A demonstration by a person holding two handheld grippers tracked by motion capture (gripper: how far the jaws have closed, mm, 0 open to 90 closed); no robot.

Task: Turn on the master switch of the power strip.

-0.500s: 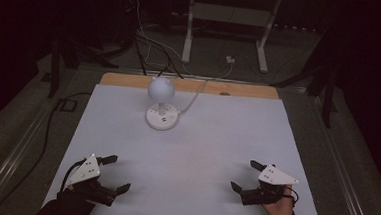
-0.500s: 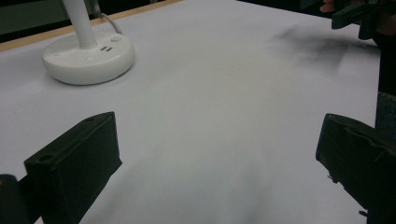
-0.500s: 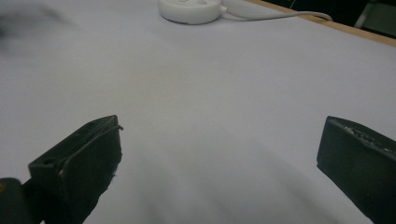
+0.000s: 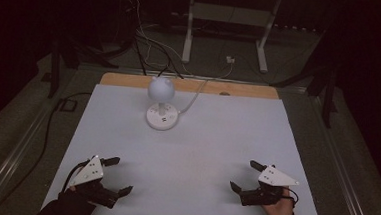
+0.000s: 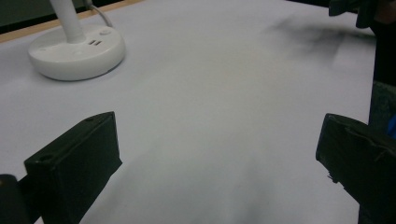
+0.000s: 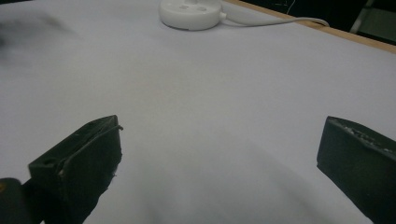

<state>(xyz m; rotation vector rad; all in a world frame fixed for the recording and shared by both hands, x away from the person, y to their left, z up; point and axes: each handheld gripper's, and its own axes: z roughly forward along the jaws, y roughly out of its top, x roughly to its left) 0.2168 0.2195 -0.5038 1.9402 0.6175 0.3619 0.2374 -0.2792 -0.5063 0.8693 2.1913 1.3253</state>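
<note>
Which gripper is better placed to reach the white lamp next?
Probably left: the left gripper sits open nearer the lamp, which stands left of centre. The right gripper, also open, lies farther away.

No readable text, labels or numbers.
The white lamp base (image 5: 77, 51), at the upper left of the left gripper view, carries small marks beside its ports, too blurred to read; the grey plates on the grippers in the high view show only dots.

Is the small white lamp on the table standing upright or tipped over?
Upright. The lamp stands on its round base flat on the table, with its globe head directly above the stem.
</note>
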